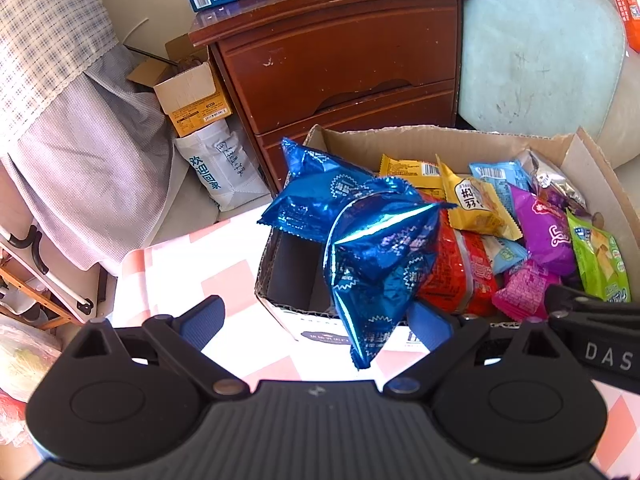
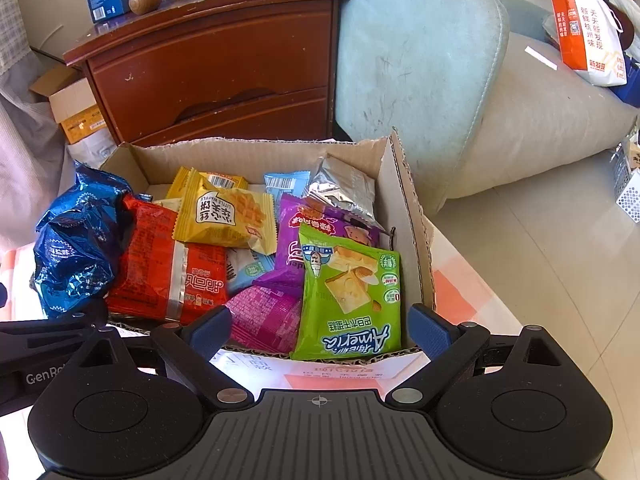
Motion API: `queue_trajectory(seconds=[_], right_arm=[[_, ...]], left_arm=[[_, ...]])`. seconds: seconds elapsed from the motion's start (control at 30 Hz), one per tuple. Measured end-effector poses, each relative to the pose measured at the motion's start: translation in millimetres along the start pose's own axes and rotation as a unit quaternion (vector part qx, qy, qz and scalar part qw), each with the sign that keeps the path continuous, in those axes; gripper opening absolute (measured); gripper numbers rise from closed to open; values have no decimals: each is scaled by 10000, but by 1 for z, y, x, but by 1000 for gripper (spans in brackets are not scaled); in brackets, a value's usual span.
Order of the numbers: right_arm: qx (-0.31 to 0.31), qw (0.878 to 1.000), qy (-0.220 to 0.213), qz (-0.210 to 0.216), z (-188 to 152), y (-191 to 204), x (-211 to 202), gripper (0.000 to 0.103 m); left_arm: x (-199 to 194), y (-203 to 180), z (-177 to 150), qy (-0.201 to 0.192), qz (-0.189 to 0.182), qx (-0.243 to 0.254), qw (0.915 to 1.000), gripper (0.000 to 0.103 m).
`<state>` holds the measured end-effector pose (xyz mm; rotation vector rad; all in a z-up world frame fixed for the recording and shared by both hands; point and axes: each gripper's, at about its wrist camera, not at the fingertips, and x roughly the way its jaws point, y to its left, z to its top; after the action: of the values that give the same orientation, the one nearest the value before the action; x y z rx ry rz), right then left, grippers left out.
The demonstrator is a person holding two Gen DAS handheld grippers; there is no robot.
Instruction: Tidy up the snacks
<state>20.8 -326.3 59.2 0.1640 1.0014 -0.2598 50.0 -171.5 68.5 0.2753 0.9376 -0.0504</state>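
Note:
A cardboard box (image 1: pixel 440 140) (image 2: pixel 256 152) on a pink-and-white checked table holds several snack packets. Blue foil packets (image 1: pixel 372 248) (image 2: pixel 76 248) hang over the box's left end. My left gripper (image 1: pixel 316 320) is open before them; its right finger (image 1: pixel 430 330) sits against the foil. In the right wrist view the box holds a red packet (image 2: pixel 168 264), a yellow waffle packet (image 2: pixel 228 216), purple packets (image 2: pixel 296 232) and a green packet (image 2: pixel 352 292) at the near right. My right gripper (image 2: pixel 320 328) is open and empty at the box's near wall, around the green packet's lower end.
A brown wooden nightstand (image 1: pixel 340 60) (image 2: pixel 216 64) stands behind the box. A pale green cushion (image 2: pixel 420 60) and sofa lie to the right. Cartons and a white bag (image 1: pixel 220 168) sit on the floor at left. The table's right edge drops to tiled floor (image 2: pixel 560 240).

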Motion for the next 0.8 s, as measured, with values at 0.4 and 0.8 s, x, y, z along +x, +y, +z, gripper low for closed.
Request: queue_trajectory(seconds=[0.4, 0.8], right_arm=[[-192, 9998, -44, 31, -21, 12, -19, 96], [-550, 9983, -144, 91, -68, 36, -43, 96]], left_arm=[[-17, 18, -29, -4, 25, -95, 10000, 97], [-36, 42, -88, 121, 150, -163, 9997, 97]])
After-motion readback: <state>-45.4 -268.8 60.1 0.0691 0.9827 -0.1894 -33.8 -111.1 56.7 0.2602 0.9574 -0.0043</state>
